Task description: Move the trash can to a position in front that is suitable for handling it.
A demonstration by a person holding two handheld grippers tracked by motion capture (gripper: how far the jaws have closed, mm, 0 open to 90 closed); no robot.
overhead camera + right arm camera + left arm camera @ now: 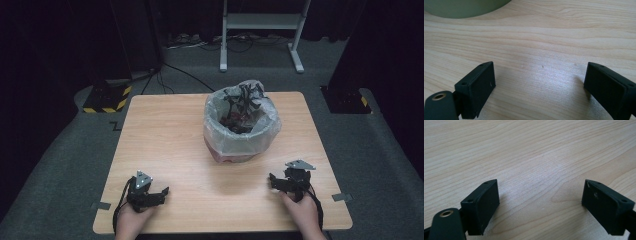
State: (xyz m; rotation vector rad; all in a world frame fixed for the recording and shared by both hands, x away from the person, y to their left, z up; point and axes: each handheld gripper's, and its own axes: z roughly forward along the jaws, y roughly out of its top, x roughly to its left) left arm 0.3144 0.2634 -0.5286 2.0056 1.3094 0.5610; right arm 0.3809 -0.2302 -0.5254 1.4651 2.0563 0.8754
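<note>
One bin [242,125], lined with a clear bag and holding dark scraps, stands mid-table [165,135], far side. Two grippers rest near the front edge: left gripper [159,193] jaws spread, empty; right gripper [274,182] jaws spread, empty, bin just ahead

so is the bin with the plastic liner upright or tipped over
Upright. The small round bin lined with a clear plastic bag stands on its base on the light wooden table, its mouth facing up with dark scraps inside.
</note>
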